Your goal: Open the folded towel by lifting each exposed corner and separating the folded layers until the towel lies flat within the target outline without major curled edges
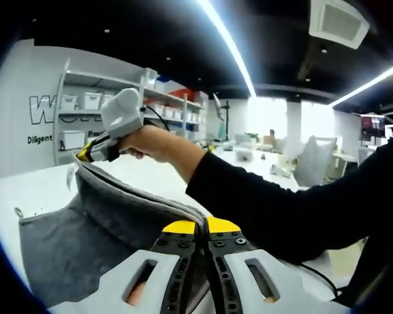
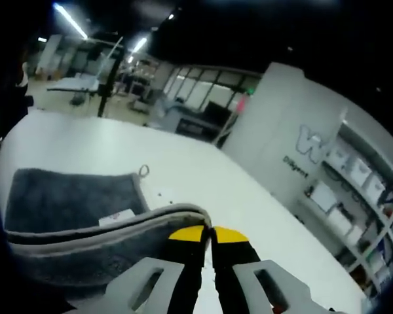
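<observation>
A grey towel (image 1: pixel 72 242) with a pale hem is held up off the white table (image 1: pixel 39 186). In the left gripper view my left gripper (image 1: pixel 201 227) is shut on the towel's upper edge, yellow tips together. A hand in a black sleeve holds my right gripper (image 1: pixel 86 154) further along that edge, pinching a corner. In the right gripper view my right gripper (image 2: pixel 208 234) is shut on the towel (image 2: pixel 65 203) at its hem. One layer lies on the table (image 2: pixel 183 163) with a white label (image 2: pixel 114 218) and a small loop (image 2: pixel 144 171) showing.
White shelves with storage boxes (image 1: pixel 85 104) stand against a lettered wall beyond the table. The same shelves (image 2: pixel 354 190) show at the right of the right gripper view. Desks and chairs (image 1: pixel 308 160) fill the room behind. Bare table top stretches past the towel.
</observation>
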{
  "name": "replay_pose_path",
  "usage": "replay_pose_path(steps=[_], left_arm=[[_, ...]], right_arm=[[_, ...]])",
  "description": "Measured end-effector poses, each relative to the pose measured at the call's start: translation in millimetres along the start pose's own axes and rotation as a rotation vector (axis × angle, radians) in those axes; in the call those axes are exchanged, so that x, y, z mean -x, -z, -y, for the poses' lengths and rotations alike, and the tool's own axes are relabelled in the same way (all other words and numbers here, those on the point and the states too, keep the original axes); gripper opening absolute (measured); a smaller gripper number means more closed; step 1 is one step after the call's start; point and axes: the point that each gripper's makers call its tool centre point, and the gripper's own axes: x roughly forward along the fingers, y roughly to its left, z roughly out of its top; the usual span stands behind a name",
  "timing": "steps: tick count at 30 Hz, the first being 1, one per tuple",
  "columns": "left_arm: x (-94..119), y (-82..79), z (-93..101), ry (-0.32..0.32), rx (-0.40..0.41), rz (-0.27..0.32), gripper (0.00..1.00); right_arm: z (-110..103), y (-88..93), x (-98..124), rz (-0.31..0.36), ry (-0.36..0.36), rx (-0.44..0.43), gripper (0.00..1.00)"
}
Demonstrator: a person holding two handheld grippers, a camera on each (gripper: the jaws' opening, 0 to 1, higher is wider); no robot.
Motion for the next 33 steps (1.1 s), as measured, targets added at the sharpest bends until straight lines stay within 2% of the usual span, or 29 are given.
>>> replay_pose_path(steps=[9,14,20,28,33], left_arm=[[-15,-0.4,-2.7,0.007,0.01,-0.015,0.02],[-22,-0.7,-0.3,0.008,-0.009,-0.022,0.02],[-36,-4.3,-6.6,0.016,-0.023,-0.041,0.02],[-32,3.9,-1.5,0.019,-0.019,-0.056,0.02],[-35,6.6,1.6,0.013,-0.031,-0.076,0.02]], right_arm=[[9,13.1,7,-0.014,0.015,-0.025,0.0],[9,17.9,8,-0.024,0.015,-0.04,0.0],[14,27.5,12,-0.045,0.029,-0.051,0.0],[-1,21.4,8,-0.05,0.014,-0.035,0.0],[3,29.6,15,-0.073,0.024,-0.018,0.0]])
